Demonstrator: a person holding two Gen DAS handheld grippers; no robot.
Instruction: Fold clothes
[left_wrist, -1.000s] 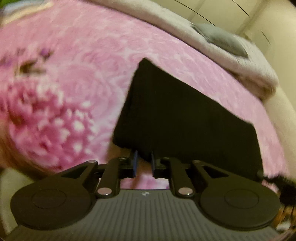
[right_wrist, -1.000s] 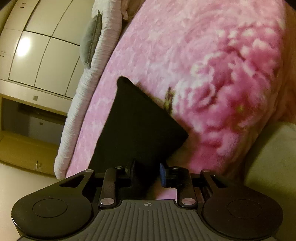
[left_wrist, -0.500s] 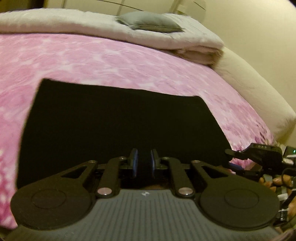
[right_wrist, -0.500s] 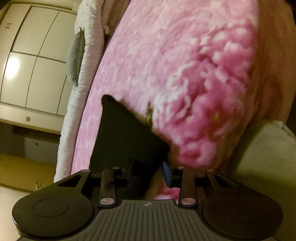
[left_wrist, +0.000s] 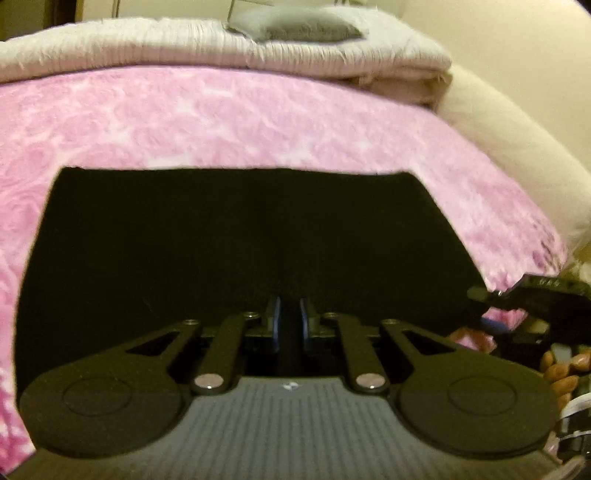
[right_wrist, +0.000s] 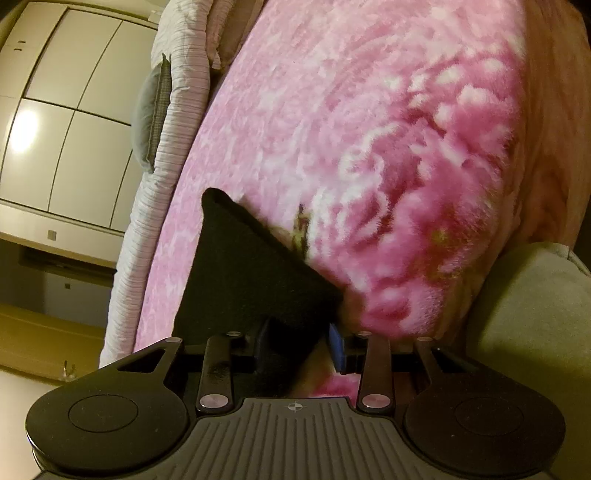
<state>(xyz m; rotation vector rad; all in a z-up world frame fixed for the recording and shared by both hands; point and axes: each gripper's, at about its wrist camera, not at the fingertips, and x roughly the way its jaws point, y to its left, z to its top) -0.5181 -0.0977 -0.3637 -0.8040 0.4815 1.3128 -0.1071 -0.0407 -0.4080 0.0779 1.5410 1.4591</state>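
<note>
A black garment (left_wrist: 240, 240) lies folded as a flat rectangle on a pink flowered blanket (left_wrist: 221, 118). My left gripper (left_wrist: 290, 321) is shut on its near edge, the cloth pinched between the blue pads. In the right wrist view the same black garment (right_wrist: 243, 280) shows as a dark wedge. My right gripper (right_wrist: 301, 347) has its jaws well apart with a corner of the cloth lying between them, against the left finger. The right gripper also shows in the left wrist view (left_wrist: 491, 295), at the garment's right corner.
A folded whitish quilt (left_wrist: 184, 44) with a grey cushion (left_wrist: 299, 26) on it lies along the far side of the bed. The cream bed edge (left_wrist: 517, 147) runs at the right. White wardrobe doors (right_wrist: 66, 110) stand beyond the bed.
The left gripper has swung round and lowered, so the garment now lies square and flat ahead of it. The right gripper stays at the corner with its jaws apart.
</note>
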